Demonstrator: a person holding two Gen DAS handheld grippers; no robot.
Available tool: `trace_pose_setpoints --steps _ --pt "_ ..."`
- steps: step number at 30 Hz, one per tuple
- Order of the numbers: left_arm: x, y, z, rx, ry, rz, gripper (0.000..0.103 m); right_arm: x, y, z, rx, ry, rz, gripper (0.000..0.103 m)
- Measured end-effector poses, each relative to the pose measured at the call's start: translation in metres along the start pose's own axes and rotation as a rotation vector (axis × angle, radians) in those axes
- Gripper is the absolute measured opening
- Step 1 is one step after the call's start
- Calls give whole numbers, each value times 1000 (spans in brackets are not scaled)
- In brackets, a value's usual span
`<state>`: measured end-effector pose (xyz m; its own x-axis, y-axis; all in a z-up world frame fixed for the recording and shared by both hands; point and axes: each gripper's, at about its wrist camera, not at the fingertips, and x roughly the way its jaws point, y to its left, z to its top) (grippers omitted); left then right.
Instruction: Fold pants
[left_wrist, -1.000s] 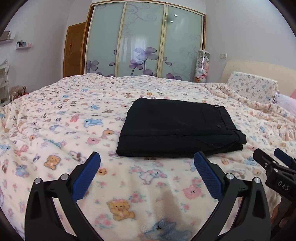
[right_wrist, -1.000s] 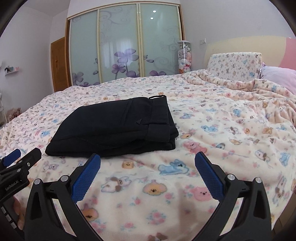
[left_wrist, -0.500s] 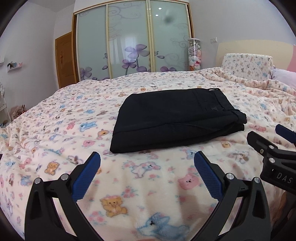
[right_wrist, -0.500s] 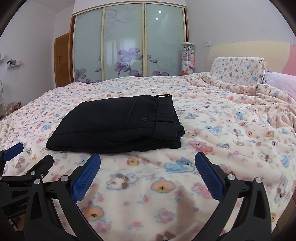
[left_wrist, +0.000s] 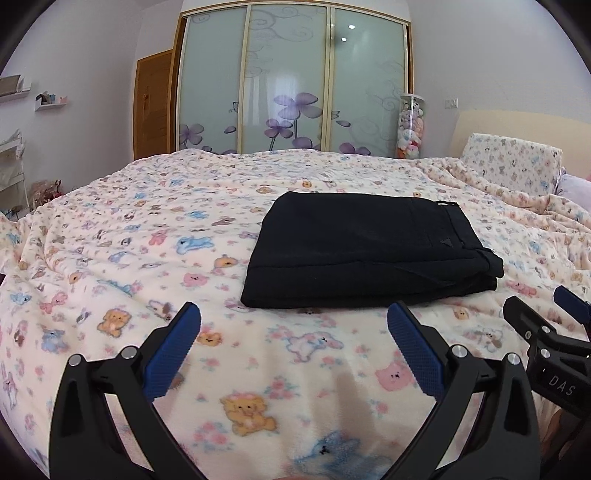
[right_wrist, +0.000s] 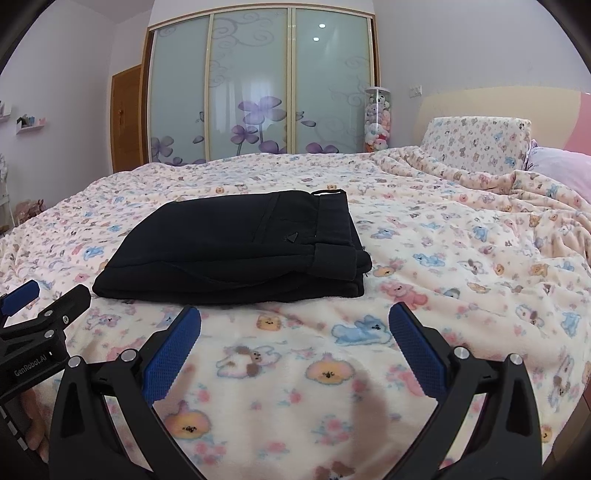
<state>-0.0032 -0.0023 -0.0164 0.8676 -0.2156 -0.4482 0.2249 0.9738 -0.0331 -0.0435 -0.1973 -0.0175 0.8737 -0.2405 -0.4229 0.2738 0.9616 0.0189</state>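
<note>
Black pants (left_wrist: 365, 251) lie folded into a flat rectangle on the bed, waistband to the right; they also show in the right wrist view (right_wrist: 240, 247). My left gripper (left_wrist: 293, 343) is open and empty, held just short of the pants' near edge. My right gripper (right_wrist: 293, 343) is open and empty, also short of the near edge, toward the waistband end. Each gripper shows at the side of the other's view: the right one (left_wrist: 554, 339), the left one (right_wrist: 33, 332).
A teddy-bear print blanket (left_wrist: 129, 258) covers the whole bed. A matching pillow (right_wrist: 476, 144) and a pink pillow (right_wrist: 561, 166) lie at the headboard on the right. Sliding wardrobe doors (left_wrist: 291, 85) and a tube of plush toys (left_wrist: 410, 125) stand behind the bed.
Both grippers stay open and empty. The views have shifted slightly back and up from the pants; the pants have not moved.
</note>
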Motion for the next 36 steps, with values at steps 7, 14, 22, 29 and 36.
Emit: trace_pose_setpoints --steps 7,14,22,29,36 --pt "-3 -6 0 32 -4 -3 101 1 1 0 -3 -3 -2 102" --pt "-1 -6 -1 24 2 -2 101 0 1 0 -3 -1 -2 102" --pt "0 -8 -1 27 5 -6 101 1 1 -1 -5 3 -2 102" --pt "3 -8 -2 31 22 -17 101 8 1 -3 -17 17 7 102" --pt "3 -5 -1 19 18 -33 101 13 1 -4 -21 39 15 102"
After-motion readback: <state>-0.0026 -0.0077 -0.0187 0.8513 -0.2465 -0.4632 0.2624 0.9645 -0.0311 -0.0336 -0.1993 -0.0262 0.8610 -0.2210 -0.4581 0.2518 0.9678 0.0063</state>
